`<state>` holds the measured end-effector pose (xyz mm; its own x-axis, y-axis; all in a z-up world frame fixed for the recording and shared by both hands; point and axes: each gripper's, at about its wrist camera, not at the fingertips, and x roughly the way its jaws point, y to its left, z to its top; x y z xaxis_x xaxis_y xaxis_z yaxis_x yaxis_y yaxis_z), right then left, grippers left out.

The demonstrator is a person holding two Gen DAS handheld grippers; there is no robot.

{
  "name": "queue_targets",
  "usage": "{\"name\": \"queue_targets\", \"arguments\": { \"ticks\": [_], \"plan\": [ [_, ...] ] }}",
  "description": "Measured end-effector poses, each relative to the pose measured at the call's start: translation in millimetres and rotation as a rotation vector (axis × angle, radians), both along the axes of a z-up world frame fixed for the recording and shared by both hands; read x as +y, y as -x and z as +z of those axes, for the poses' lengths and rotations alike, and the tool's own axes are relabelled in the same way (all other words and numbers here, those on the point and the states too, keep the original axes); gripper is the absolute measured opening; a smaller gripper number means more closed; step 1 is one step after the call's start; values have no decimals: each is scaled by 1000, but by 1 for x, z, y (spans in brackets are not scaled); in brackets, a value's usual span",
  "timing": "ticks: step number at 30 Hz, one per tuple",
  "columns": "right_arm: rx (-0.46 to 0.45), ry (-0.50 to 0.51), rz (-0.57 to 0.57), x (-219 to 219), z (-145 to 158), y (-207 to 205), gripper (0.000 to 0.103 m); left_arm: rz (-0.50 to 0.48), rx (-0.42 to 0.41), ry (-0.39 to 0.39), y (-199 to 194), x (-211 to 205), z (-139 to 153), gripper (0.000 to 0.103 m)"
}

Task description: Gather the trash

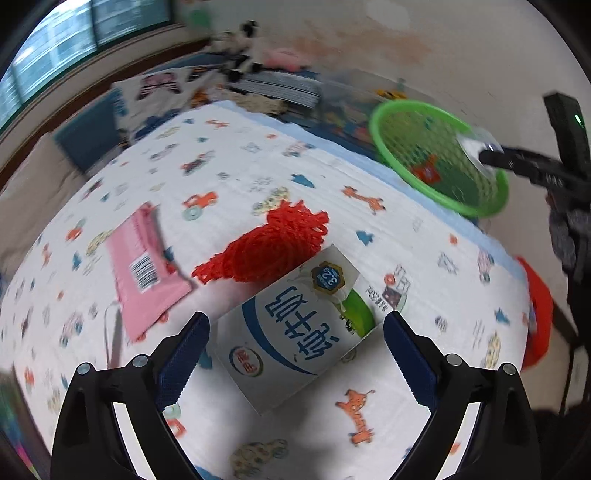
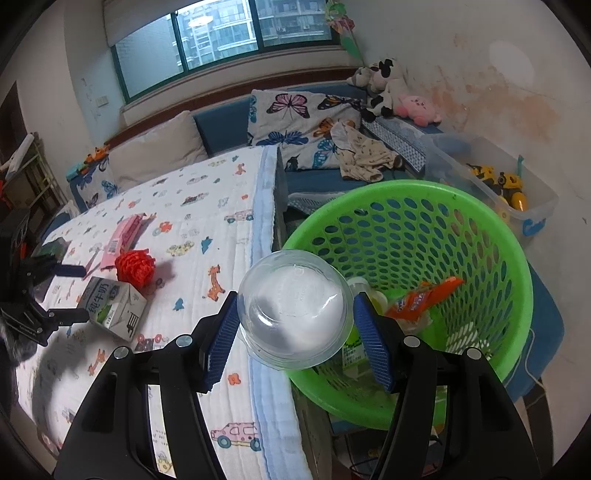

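ribbed blue tongs (image 2: 293,325) gripping clear domed plastic lid (image 2: 293,308), perforated green basket (image 2: 424,236)

Kid's room: bed (image 2: 207,206) with a cartoon-print quilt, butterfly pillow (image 2: 295,122) and plush toys (image 2: 384,88) along the blue headboard, big window (image 2: 221,33) showing apartment blocks, and a white wall (image 2: 498,92) with reddish stains.

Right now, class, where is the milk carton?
On the bed, the milk carton lies between the open left claw, just in front of the red net.
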<state>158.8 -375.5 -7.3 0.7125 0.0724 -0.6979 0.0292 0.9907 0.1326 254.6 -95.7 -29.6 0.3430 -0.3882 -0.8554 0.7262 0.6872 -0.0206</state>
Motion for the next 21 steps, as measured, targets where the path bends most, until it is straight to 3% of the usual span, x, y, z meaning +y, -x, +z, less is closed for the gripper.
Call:
{"name": "queue_targets", "arguments": {
  "ticks": [11, 21],
  "plan": [
    [37, -15, -100, -16, -10, 4, 63, -217, 16, -71, -9, -15, -18, 92],
    [49, -55, -218, -58, -11, 0, 63, -237, -12, -87, -6, -18, -24, 92]
  ]
}}
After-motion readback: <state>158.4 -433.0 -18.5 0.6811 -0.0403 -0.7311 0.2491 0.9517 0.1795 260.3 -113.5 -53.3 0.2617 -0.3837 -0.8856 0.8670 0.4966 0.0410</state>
